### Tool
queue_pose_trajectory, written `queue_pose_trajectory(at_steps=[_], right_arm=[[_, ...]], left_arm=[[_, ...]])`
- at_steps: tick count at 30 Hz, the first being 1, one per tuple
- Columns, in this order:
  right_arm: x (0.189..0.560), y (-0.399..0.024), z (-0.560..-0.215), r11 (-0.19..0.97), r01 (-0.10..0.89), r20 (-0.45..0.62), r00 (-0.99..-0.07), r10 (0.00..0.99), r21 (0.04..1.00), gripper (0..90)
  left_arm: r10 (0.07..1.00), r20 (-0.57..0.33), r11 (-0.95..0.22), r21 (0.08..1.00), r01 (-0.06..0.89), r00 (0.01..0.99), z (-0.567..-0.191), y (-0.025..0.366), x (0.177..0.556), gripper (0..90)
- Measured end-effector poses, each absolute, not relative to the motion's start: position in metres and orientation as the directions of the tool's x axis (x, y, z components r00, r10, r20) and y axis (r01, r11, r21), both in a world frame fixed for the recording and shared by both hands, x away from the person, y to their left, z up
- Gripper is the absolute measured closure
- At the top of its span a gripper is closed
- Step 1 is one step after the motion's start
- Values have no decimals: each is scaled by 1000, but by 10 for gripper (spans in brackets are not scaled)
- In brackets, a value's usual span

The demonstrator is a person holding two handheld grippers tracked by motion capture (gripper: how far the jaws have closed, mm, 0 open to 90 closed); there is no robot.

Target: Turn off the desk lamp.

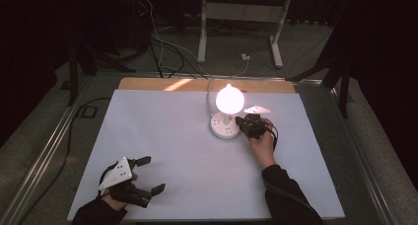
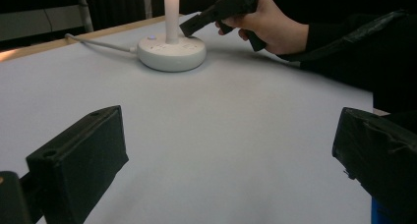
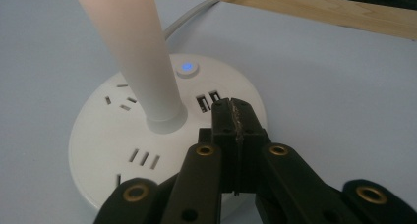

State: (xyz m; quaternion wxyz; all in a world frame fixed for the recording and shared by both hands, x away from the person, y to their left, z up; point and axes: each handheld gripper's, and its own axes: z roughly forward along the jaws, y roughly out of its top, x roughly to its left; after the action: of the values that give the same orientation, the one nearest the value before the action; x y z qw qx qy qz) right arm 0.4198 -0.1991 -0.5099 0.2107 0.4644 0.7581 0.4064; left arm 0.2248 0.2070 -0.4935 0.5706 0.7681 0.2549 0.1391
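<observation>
While the left gripper [image 1: 143,178] gapes empty, the right gripper's [image 3: 231,108] shut fingers touch the round white lamp base [image 3: 98,135].

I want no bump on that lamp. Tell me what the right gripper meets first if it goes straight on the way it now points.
Probably the lamp base: the right gripper, jaws shut, points down over its top, tips near the USB ports. Whether they already touch is unclear.

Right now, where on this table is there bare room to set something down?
The white sheet is bare between the left gripper and the lamp base, plus its far-left corner. It is crowded where the shut right gripper meets that base.
</observation>
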Motion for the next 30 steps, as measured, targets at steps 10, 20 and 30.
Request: queue_pose_trajectory(at_steps=[10,20,30], right_arm=[[420,-197,-508,249,543,47,-474,879,802,895],[412,-206,-480,190,488,78,-476,876,852,895],[414,-204,-487,202,505,76,-478,875,839,895]], left_arm=[[550,-76,-222,947,233,832,-494,207,225,5],[550,-77,-221,947,234,831,-494,206,225,5],[550,-77,-221,947,234,832,-494,207,225,5]])
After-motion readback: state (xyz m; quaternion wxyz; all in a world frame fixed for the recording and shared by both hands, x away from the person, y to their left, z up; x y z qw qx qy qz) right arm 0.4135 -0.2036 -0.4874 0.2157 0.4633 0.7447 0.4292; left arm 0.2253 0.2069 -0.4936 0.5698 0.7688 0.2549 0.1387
